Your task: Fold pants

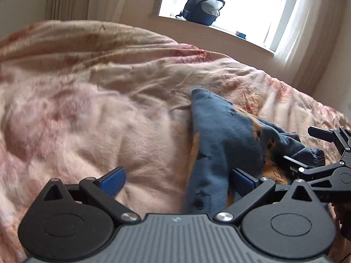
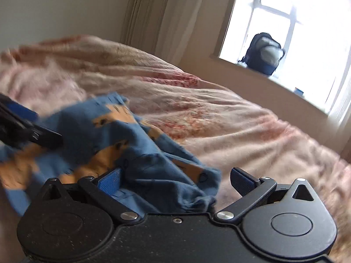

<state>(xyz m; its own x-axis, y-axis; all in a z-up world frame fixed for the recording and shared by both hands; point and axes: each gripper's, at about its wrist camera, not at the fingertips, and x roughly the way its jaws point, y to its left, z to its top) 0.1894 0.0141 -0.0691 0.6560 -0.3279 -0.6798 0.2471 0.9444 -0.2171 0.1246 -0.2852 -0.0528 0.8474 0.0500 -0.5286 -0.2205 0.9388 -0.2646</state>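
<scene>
Progress: early stage. The pants (image 1: 221, 135) lie bunched on the blanket (image 1: 92, 114), not laid flat, and no clean fold line is visible. Judged from this, flattening and all folds remain to be done.

Location: the pants sit on the near part of the bed, to the right in the left wrist view and to the left and centre in the right wrist view. A window (image 1: 237, 2) with a backpack (image 1: 203, 5) on its sill is at the far wall.

Left gripper (image 1: 177, 179): fingers spread wide. One strip of cloth runs up through the gap, close to the right finger. No pinch is made.

Right gripper (image 2: 175, 182): fingers spread wide. A gathered edge of the pants lies in the gap, against the left finger. Contact with the right finger is absent, so the cloth is not clamped.

Condition of the pants: blue fabric with orange patches and small dark printed marks. A ribbed, elasticated edge shows near the right gripper in the left wrist view; waistband or cuff cannot be determined. The cloth is soft, creased, and heaped in overlapping layers. Both views are partly blurred.
</scene>
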